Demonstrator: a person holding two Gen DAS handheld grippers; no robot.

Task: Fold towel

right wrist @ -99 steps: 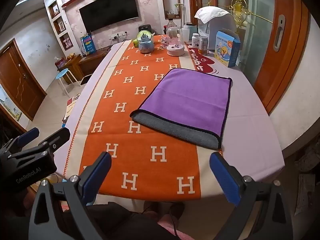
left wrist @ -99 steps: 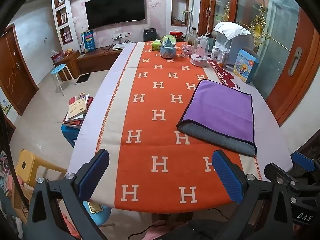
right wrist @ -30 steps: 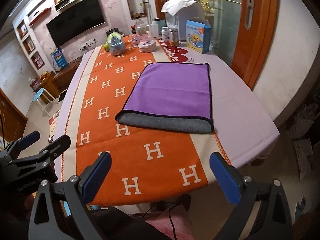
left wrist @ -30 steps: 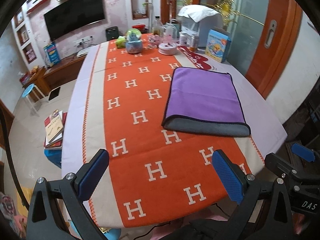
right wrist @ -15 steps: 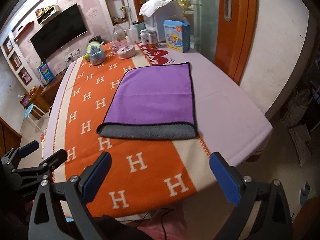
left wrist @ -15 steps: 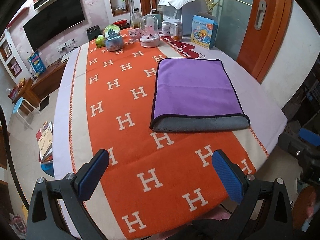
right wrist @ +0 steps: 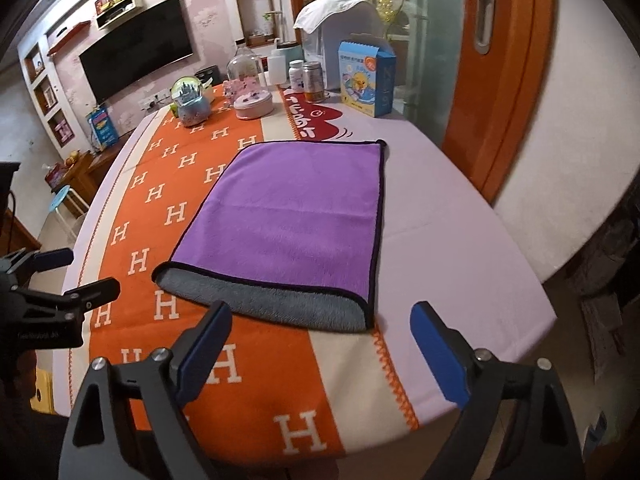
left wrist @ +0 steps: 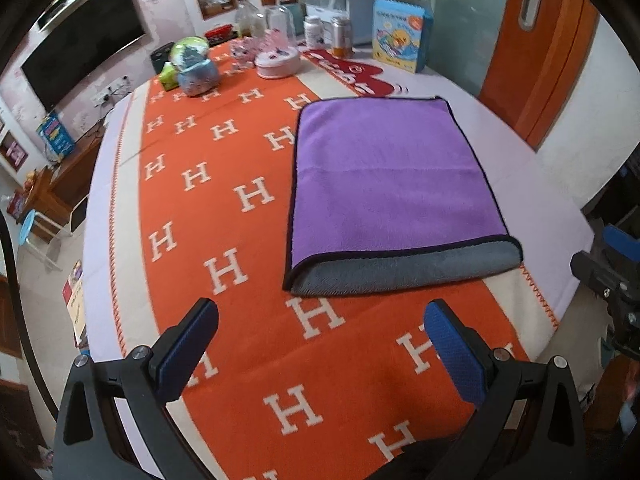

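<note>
**A:** What covers the table [left wrist: 532, 184], going left to right?

**B:** A pale lilac border runs down the left edge, then a cream strip, then a wide orange runner [left wrist: 224, 216] printed with white H letters. Past the runner, another cream strip and lilac cloth reach the right edge.

**A:** Where is the towel [left wrist: 384, 176]?

**B:** It lies flat toward the right side, half on the runner and half on the lilac cloth. It is already doubled over: purple on top with dark piping, and a grey band of the under layer showing along the edge nearest the near edge of the table.

**A:** And at the far edge?

**B:** From the left, a snow globe [left wrist: 195, 66], a round pink box [left wrist: 277, 62], two small jars [right wrist: 306, 76], then a blue carton [left wrist: 400, 36] near the far right corner.

**A:** The room?

**B:** A dark TV [right wrist: 138, 54] on a pink wall at left, a blue stool [right wrist: 64, 196] on the floor below it, and an orange door [right wrist: 508, 68] at right.

**A:** The grippers?

**B:** The left gripper [left wrist: 320, 346] hovers over the near edge, blue pads spread wide, holding nothing. The right gripper [right wrist: 320, 346] hovers near the towel's grey edge, also spread wide and empty.
</note>
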